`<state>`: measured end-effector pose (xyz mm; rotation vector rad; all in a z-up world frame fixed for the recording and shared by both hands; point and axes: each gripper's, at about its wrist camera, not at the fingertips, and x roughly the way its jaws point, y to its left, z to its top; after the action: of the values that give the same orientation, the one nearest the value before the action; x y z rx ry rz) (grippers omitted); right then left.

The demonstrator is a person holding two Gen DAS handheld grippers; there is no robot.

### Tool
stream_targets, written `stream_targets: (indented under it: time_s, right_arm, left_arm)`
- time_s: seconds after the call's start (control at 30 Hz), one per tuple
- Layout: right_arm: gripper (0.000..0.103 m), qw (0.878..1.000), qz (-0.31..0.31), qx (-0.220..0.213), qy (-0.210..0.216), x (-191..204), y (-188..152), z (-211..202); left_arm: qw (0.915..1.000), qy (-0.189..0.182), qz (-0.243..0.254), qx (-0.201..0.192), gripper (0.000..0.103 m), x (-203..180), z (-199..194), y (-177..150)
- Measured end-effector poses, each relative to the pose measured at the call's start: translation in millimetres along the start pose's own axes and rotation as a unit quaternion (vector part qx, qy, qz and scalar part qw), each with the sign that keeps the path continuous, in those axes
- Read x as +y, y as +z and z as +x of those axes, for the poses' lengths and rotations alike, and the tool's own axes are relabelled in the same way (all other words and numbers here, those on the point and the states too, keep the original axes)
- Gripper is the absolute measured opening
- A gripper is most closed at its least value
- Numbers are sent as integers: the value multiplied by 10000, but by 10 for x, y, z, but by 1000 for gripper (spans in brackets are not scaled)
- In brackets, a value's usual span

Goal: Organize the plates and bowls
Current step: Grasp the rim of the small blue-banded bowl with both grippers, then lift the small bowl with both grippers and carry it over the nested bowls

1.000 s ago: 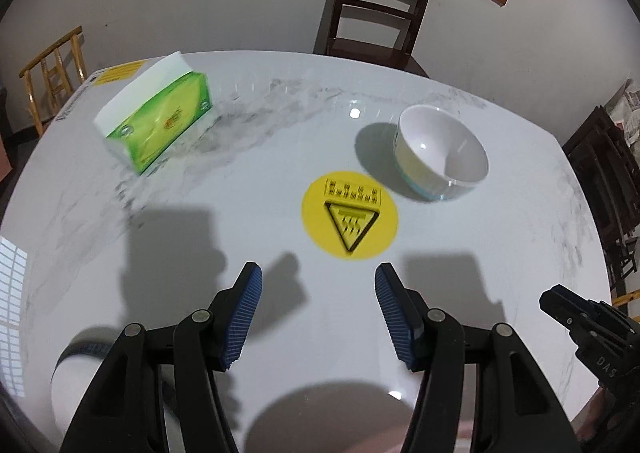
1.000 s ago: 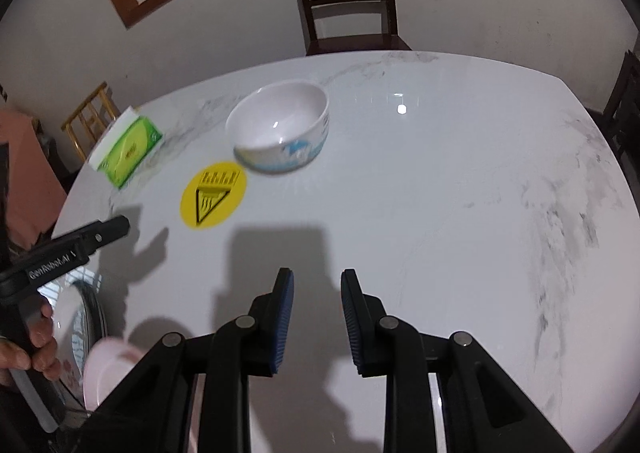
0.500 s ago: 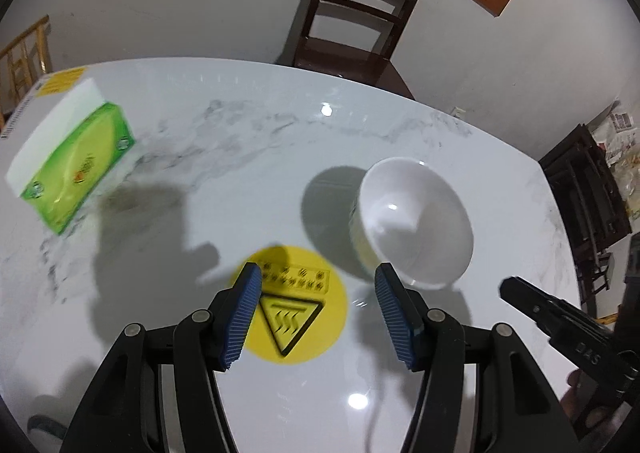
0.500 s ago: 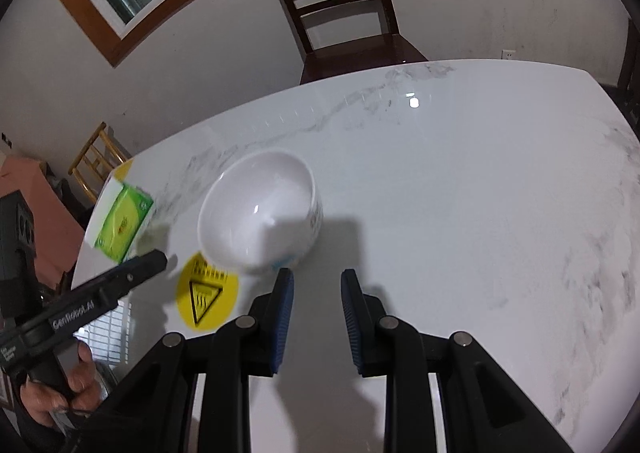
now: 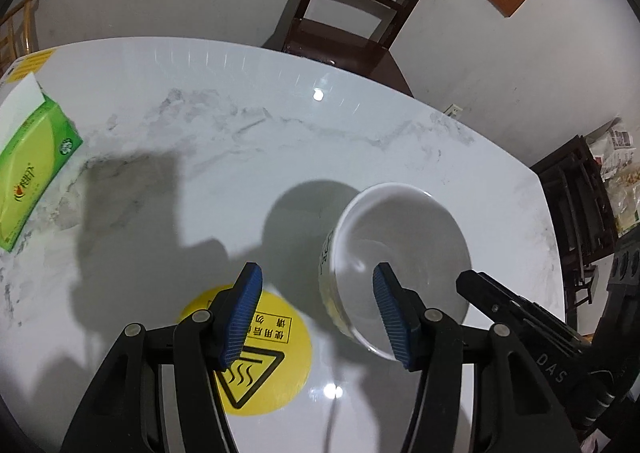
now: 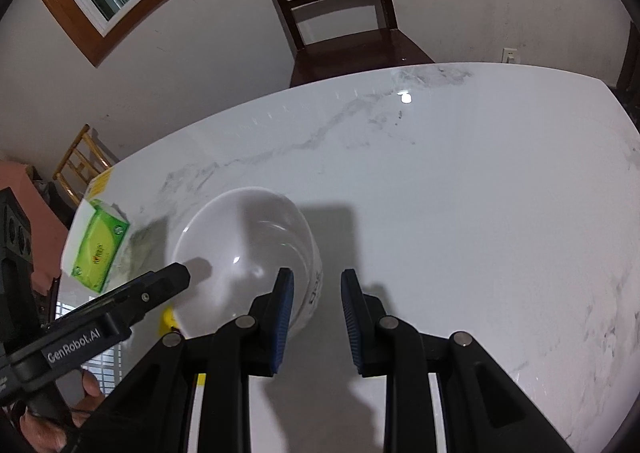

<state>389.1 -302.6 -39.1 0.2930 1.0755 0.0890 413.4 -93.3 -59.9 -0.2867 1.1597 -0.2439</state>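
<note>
White bowl point(image 5: 400, 249) sits upright on the marble table point(image 5: 240, 141), just right of a yellow warning sticker point(image 5: 256, 357). Left tool point(image 5: 320, 317) is spread wide, its right pad over the bowl's inside, left pad over the sticker; nothing gripped. Right tool point(image 6: 316, 317) is partly spread w/ the bowl's right wall between its pads, contact unclear. Green tissue box point(image 5: 28, 173) far left; dark chair point(image 6: 340, 13) behind table.

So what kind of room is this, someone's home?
Probably a home dining room: a marble-look table with a dark wooden chair at its far edge, a white bowl and a green tissue box on it.
</note>
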Motion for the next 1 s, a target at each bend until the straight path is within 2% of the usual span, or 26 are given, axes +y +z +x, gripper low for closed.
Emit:
stream_targets:
  time_s: [0.23,0.37,0.47,0.57,1.0]
  right_arm:
    - [25,9999,-59,75,-93,29,-17,156]
    - [25,9999,-110,88,-72,39,-44,193]
    - [25,9998,-161,120,-85,76,-68,202]
    - [20,9997,-209,153,-42,107,-76,214]
    - [16,9996,-157,198,-143,142,-196,118]
  left_arm:
    - [9998,63,-13,172,37,17,185,-5]
    - [9999,-11,-34,162,33,30,216,-34]
    - [9998,-97,33,144,25,3,207,-50]
    - [9997,-150,137,143,16,-43,188,-74]
    - [9989,16,335,336,15,-138,133,-222]
